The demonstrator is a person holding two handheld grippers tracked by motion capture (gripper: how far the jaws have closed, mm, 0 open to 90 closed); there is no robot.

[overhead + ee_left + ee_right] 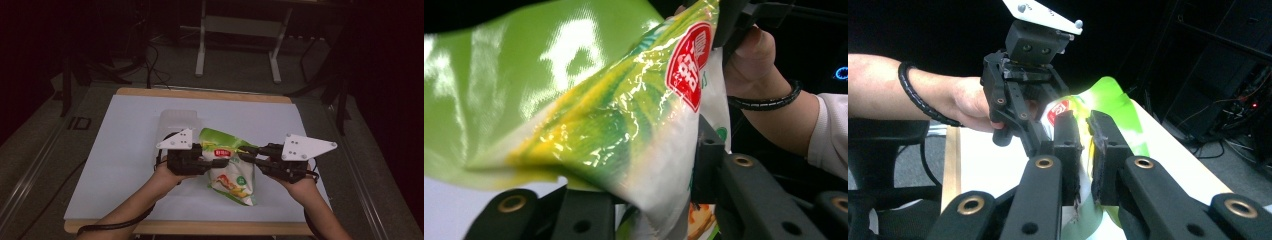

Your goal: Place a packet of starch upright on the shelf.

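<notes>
A green and white snack bag (231, 172) with a red label is held up over the white table (120, 150), between both grippers. My left gripper (216, 162) is shut on the bag's left side. My right gripper (245, 152) is shut on its upper right edge. In the left gripper view the glossy bag (589, 115) runs down between the left gripper (654, 195) jaws. In the right gripper view the right gripper (1087, 135) pinches the bag's green edge (1110, 100), and the left gripper (1040, 135) faces it from across the bag.
A clear plastic container (179, 120) stands on the table just behind the left gripper. A wooden rim borders the table. A white metal frame (237, 30) stands on the floor beyond. A dark chair (883, 150) is at the left of the right gripper view.
</notes>
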